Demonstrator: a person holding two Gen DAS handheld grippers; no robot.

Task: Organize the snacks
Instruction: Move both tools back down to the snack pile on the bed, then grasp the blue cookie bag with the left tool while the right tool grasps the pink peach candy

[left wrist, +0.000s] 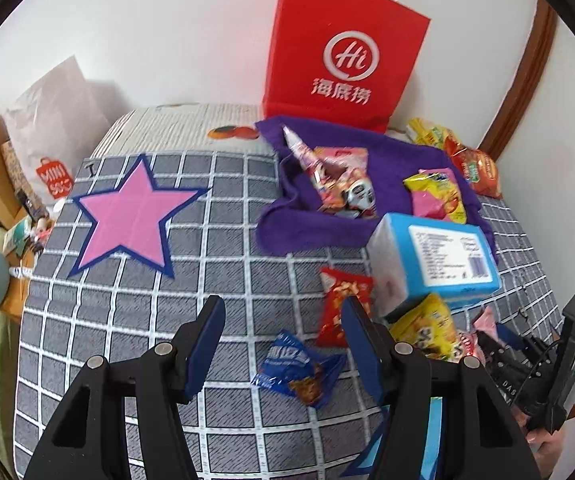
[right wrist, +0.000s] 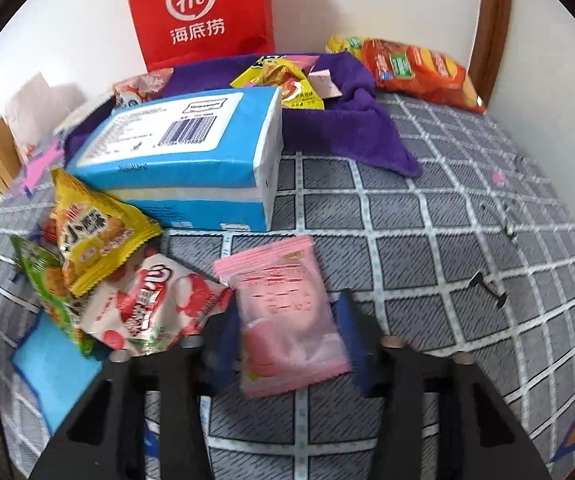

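right hand-held gripper [right wrist: 287, 344] | pads against pink snack packet [right wrist: 287, 312] | checked cloth [right wrist: 427, 240]

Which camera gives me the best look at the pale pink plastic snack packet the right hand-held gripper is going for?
The right wrist view: the pale pink plastic snack packet lies front and centre between the right hand-held gripper fingers. The left wrist view shows only a pink sliver that may be it.

Red paper bag [left wrist: 343, 52]: "Hi" logo w/ 海底捞. White bag [left wrist: 53, 120]: "MINISO" tag.
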